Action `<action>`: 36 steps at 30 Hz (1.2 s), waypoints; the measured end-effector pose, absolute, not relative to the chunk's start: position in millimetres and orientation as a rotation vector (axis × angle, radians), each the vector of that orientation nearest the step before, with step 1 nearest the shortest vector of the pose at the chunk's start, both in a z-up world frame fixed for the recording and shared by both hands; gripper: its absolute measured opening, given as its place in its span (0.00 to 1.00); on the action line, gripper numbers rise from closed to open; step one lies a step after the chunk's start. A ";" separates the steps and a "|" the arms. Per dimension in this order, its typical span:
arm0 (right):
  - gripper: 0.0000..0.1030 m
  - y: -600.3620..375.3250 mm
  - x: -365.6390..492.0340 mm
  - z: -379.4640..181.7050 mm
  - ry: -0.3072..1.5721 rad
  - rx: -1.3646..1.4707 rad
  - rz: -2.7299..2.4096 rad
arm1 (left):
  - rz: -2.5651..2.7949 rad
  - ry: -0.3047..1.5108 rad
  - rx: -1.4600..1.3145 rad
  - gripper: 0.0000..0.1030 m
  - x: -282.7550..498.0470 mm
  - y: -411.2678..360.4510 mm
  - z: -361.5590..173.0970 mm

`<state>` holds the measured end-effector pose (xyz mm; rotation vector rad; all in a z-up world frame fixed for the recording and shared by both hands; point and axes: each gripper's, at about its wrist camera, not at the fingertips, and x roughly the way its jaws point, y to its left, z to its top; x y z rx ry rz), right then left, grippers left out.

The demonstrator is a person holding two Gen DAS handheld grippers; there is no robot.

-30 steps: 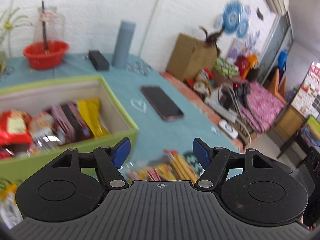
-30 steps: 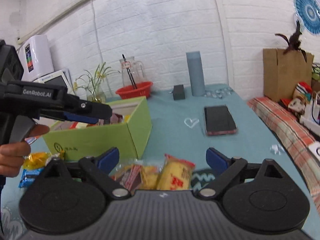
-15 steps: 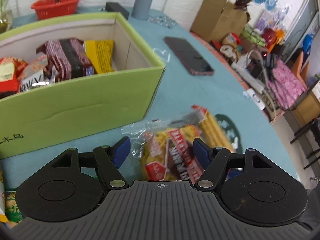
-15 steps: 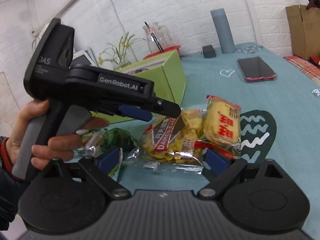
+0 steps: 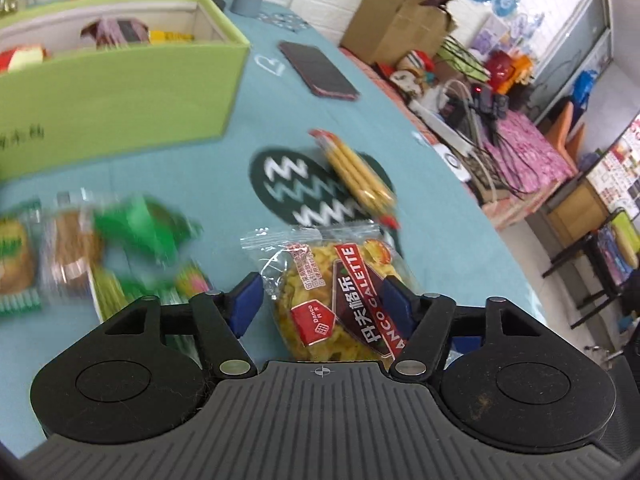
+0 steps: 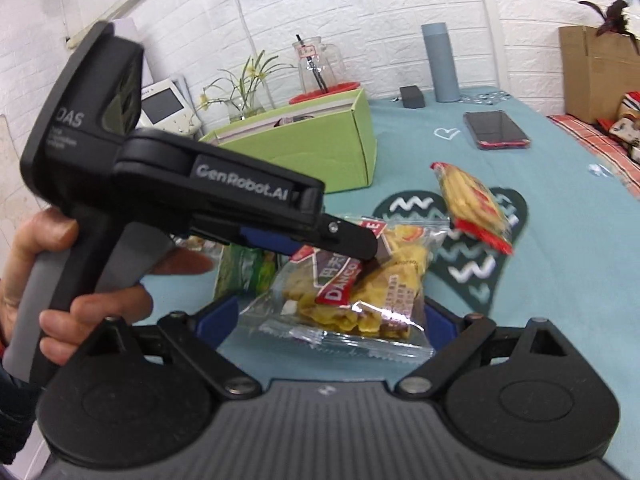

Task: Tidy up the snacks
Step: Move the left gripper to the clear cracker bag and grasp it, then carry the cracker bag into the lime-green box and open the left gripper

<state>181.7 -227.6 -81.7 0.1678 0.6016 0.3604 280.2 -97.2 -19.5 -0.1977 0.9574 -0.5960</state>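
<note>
A clear packet of yellow galette crisps (image 5: pixel 332 300) lies on the teal tablecloth. My left gripper (image 5: pixel 320 304) straddles it, blue pads at its two side edges without visibly squeezing. In the right wrist view the left gripper (image 6: pixel 360 244), held by a hand, points down onto the same packet (image 6: pixel 360 288). My right gripper (image 6: pixel 328 318) is open wide, with the packet's near end between its fingers. A red and yellow wafer packet (image 5: pixel 356 172) (image 6: pixel 472 204) lies on a dark heart mat (image 5: pixel 288 188). The green box (image 5: pixel 120 80) (image 6: pixel 320 152) holds several snacks.
Green and brown snack packets (image 5: pixel 136 224) lie blurred to the left of the left gripper. A phone (image 6: pixel 496 130), a grey bottle (image 6: pixel 440 64) and a small black box (image 6: pixel 412 96) stand farther back. The table edge (image 5: pixel 460 184) runs along the right, with clutter beyond.
Both grippers have come down and forward onto the galette packet, which now sits between their fingers. The left gripper has entered the right wrist view. The green box has slid back and left.
</note>
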 end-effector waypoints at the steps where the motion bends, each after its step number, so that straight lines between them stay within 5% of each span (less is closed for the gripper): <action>1: 0.91 -230.5 171.4 -82.3 0.599 0.181 0.349 | -0.605 0.967 -0.229 0.54 270.1 -95.2 -22.7; 6: 0.91 -235.9 148.2 -83.3 0.585 0.147 0.292 | -0.591 0.989 -0.252 0.57 246.5 -88.0 -31.0; 9: 0.91 -234.2 143.6 -82.3 0.578 0.111 0.288 | -0.566 0.978 -0.251 0.71 234.0 -82.8 -29.0; 15: 0.91 -230.3 149.1 -93.4 0.605 0.109 0.303 | -0.571 0.960 -0.215 0.70 226.5 -90.2 -32.1; 16: 0.91 -229.3 151.7 -96.5 0.618 0.110 0.301 | -0.578 0.955 -0.205 0.65 226.1 -93.2 -32.4; 18: 0.86 -222.4 150.7 -97.7 0.603 0.090 0.310 | -0.618 0.959 -0.188 0.36 224.4 -98.4 -33.8; 19: 0.84 -216.8 149.6 -95.2 0.596 0.071 0.295 | -0.626 0.960 -0.196 0.32 224.0 -99.6 -33.6; 27: 0.83 -198.8 180.4 -46.6 0.459 -0.009 0.292 | -0.618 0.843 -0.261 0.31 259.9 -83.4 21.1; 36: 0.85 -151.0 332.2 26.6 0.335 -0.092 0.421 | -0.480 0.671 -0.246 0.32 388.6 -40.0 105.6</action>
